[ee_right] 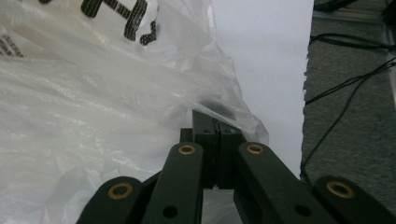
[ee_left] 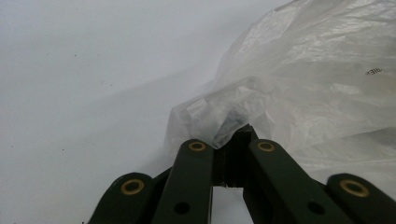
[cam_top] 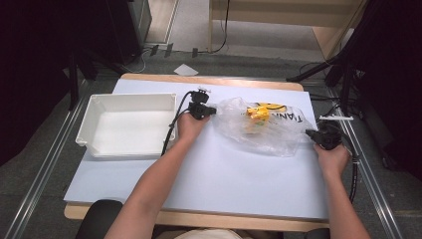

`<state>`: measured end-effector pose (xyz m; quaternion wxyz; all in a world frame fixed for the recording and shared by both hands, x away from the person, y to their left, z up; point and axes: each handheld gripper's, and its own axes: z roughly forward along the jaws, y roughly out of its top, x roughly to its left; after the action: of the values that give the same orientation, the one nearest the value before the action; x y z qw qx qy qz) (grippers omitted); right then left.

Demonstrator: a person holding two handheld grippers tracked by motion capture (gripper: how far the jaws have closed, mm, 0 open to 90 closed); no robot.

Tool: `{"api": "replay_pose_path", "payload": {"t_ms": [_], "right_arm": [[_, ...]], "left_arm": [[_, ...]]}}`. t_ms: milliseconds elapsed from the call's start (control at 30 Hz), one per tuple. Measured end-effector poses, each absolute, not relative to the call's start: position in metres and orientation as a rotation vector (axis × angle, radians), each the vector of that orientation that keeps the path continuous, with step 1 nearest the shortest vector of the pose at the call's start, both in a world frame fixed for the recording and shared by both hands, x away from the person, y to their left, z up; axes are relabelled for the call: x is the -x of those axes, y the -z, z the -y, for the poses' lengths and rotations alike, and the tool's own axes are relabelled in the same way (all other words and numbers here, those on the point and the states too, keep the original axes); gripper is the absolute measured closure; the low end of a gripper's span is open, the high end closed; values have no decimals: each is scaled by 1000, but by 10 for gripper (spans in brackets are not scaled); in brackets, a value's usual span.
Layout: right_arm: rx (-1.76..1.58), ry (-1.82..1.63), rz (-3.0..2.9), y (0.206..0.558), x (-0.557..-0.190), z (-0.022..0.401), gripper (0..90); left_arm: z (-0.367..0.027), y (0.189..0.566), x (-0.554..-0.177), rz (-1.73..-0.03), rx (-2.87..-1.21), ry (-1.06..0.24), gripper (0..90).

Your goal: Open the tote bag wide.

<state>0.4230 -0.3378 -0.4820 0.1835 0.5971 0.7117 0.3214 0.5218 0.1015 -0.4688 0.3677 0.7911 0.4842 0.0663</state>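
**Bag pinched at both ends, ready to lift or spread**

Your left gripper [cam_top: 215,109] is clamped on the film at one end of the plastic bag [cam_top: 259,127]; your right gripper [cam_top: 309,133] is clenched on the opposite end, near the table's [cam_top: 224,174] right edge. Gripping both ends likely keeps the yellow item [cam_top: 258,115] cradled inside. The white bin [cam_top: 127,124] waits at the left edge

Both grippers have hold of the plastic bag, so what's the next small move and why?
Probably lift both ends together. The left gripper and right gripper are each shut on an edge of the plastic bag, which lies on the table with yellow items inside, beside the white bin.
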Motion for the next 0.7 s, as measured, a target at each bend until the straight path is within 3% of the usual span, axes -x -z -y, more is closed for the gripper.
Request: {"api": "replay_pose_path", "payload": {"t_ms": [233, 700], "right_arm": [[-1694, -877, -1992, 481, -429, 336, 900], [-1622, -959, -2032, 485, -398, 339, 900]], "left_arm": [[-101, 468, -520, -1247, -2038, -165, 893], [-107, 465, -500, -1244, -2059, -160, 857]]}}
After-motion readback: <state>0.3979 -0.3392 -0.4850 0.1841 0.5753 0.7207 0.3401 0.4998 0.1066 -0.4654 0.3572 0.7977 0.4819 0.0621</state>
